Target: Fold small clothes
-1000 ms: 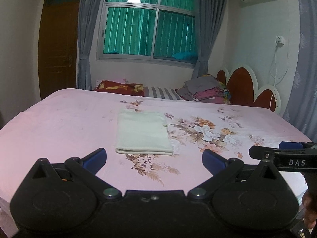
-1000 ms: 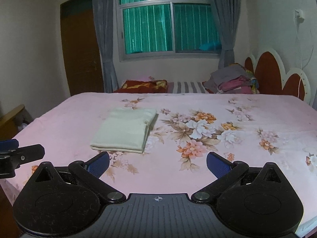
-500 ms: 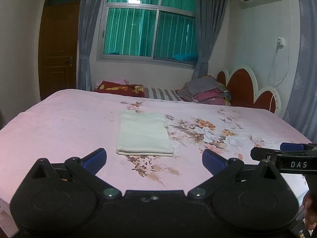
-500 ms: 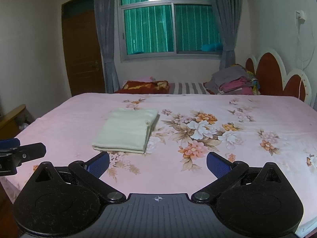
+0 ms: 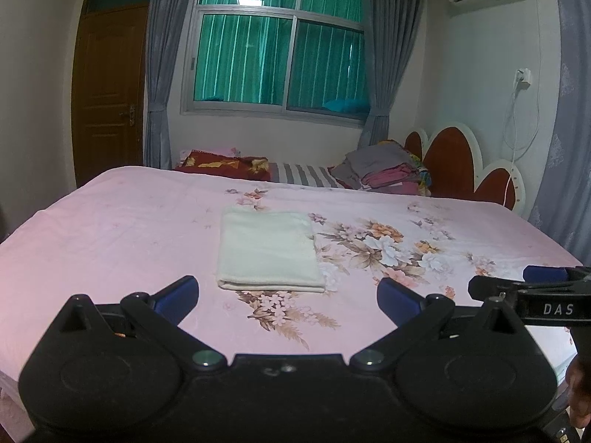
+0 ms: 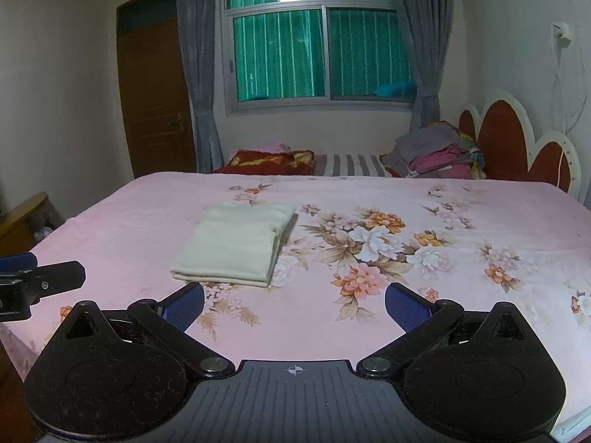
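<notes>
A pale cream cloth lies folded into a neat rectangle on the pink floral bedspread; it also shows in the right wrist view. My left gripper is open and empty, held above the near edge of the bed, short of the cloth. My right gripper is open and empty, to the right of the cloth and also short of it. The right gripper's finger shows at the right edge of the left wrist view. The left gripper's finger shows at the left edge of the right wrist view.
A stack of folded clothes and a red patterned pillow lie at the far side of the bed. A red and white headboard stands at the far right. A wooden door is at the left, a window behind.
Both grippers have drawn back and risen slightly; the view tilts up a little. The folded cloth has not moved.
</notes>
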Demonstrator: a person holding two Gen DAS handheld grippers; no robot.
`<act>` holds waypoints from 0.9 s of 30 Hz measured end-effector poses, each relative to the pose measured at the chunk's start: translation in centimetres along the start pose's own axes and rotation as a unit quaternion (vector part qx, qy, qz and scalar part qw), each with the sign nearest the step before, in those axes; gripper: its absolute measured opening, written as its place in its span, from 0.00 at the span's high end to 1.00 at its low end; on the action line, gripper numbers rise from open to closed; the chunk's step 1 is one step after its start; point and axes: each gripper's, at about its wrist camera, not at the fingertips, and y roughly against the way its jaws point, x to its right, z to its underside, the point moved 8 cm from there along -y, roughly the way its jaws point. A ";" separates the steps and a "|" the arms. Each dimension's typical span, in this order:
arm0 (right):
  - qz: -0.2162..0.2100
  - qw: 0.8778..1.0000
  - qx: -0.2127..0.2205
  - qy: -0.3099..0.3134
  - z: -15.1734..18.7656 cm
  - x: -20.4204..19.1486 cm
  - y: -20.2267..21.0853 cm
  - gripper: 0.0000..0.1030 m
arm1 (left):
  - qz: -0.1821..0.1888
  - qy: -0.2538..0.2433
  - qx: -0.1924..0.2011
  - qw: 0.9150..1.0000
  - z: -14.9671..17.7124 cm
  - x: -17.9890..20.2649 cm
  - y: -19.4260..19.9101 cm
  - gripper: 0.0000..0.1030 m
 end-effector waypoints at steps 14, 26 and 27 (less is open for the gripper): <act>-0.003 1.000 0.000 0.001 0.0 0.1 -0.2 0.00 | -0.001 0.000 0.000 1.000 -0.2 -0.2 -0.1 0.01; -0.004 1.000 0.000 -0.001 0.0 0.3 -0.1 0.00 | 0.001 -0.005 -0.004 1.000 -0.3 -0.4 -0.5 0.01; -0.004 1.000 -0.002 0.000 0.0 0.2 -0.2 0.00 | 0.001 -0.005 -0.004 1.000 -0.3 -0.5 -0.5 0.01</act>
